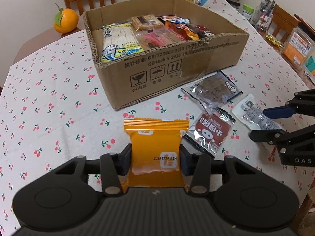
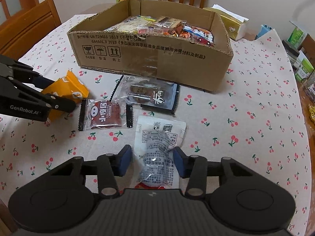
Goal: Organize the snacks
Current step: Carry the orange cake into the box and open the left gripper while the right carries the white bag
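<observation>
- Left gripper is clamped on the orange pack; pack's long axis runs toward 12 o'clock.
- Right gripper pinches the white pouch, on the desk.
- Box lies at 12 o'clock of both, well stocked with snacks.
- Red pack and dark pack remain outside it.

The cardboard box bears "GB/T29601 2013" and "GB4806.9 2023" on its front wall, above three handling signs: a broken glass, an umbrella, two up arrows. Just in front of the box, the orange snack packet reads "20251225 A4H". Left of the box, the left hand-held gripper reads "GenRobot.AI".
</observation>
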